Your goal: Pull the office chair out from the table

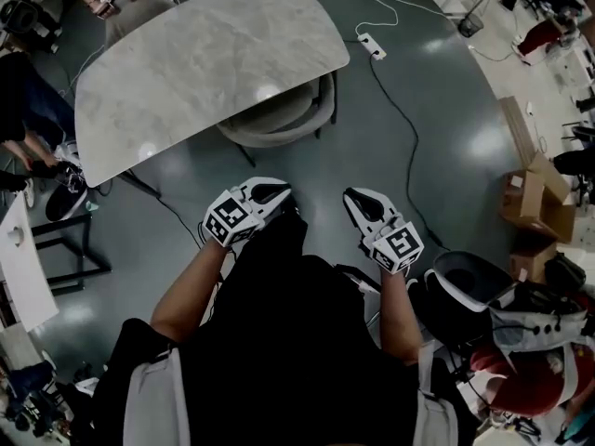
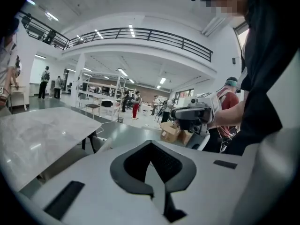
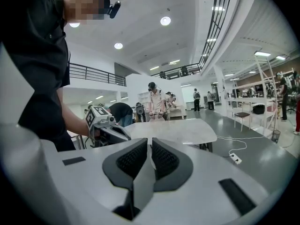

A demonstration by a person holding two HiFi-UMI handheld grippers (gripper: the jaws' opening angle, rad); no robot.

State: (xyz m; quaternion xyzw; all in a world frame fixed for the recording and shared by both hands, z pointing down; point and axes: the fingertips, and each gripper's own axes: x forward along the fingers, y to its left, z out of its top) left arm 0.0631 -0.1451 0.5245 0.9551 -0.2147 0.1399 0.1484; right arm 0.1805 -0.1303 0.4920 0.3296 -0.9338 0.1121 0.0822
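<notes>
- chair [image 1: 279,124] is tucked under the lower edge of the table [image 1: 204,63], upper middle of the head view, only its curved back pokes out
- neither gripper is touching it, both hang over the dark floor [image 1: 437,147] lower down the frame, well apart from the chair
- left gripper [image 1: 275,193] sits centre-left, jaws clenched together with nothing between them, its own view shows the pads meeting with nothing caught in them
- right gripper [image 1: 357,199] is just right of centre, same deal, jaws pressed together and empty
- the two are near each other, side by side, tips angled up the frame toward the table
- power strip [image 1: 372,45] with a white cable [image 1: 383,9] lies on the floor right of the table
- cardboard boxes [image 1: 535,198] sit at the right edge, well apart from the chair
</notes>
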